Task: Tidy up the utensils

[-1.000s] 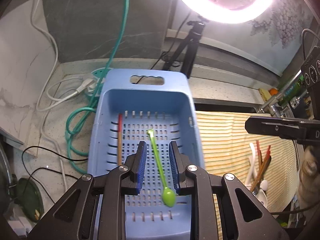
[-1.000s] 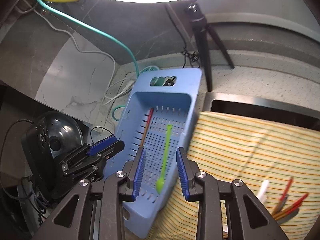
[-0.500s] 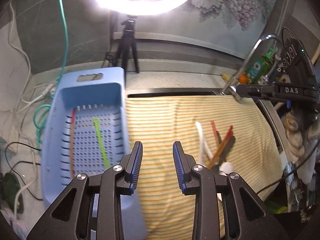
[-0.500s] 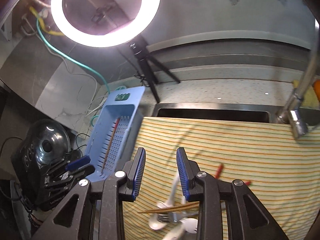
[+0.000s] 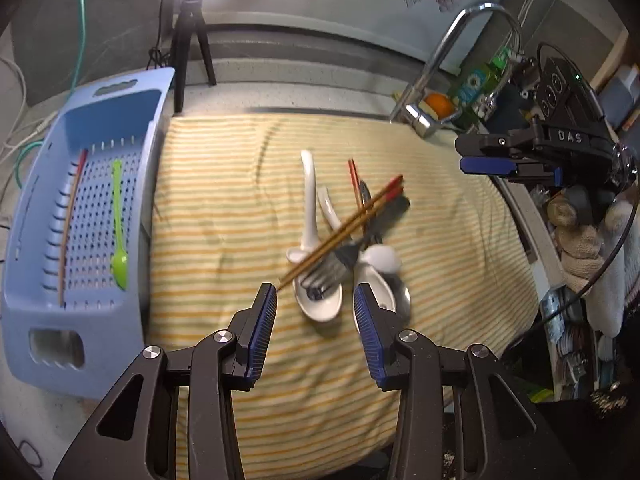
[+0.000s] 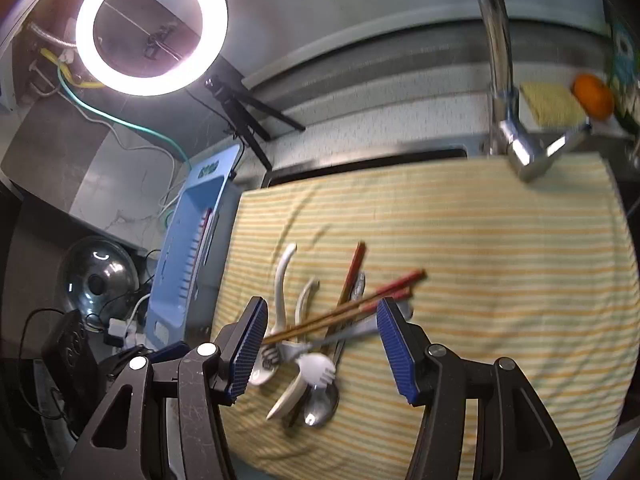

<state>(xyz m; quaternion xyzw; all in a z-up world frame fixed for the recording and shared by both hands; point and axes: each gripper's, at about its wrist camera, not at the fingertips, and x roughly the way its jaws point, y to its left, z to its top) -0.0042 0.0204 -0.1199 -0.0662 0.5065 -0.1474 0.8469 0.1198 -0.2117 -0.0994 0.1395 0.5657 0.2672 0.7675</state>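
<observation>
Left tongs (image 5: 315,314) and right tongs (image 6: 322,344) both wide open, holding nothing, over the utensil pile (image 5: 340,236) on the striped cloth (image 5: 224,184). Chopsticks (image 5: 344,228) lie topmost: light, stiff, likely slippery; pinch mid-length. Ceramic spoons (image 5: 310,200) judged fragile. Blue basket (image 5: 24,216) beside the cloth.
</observation>
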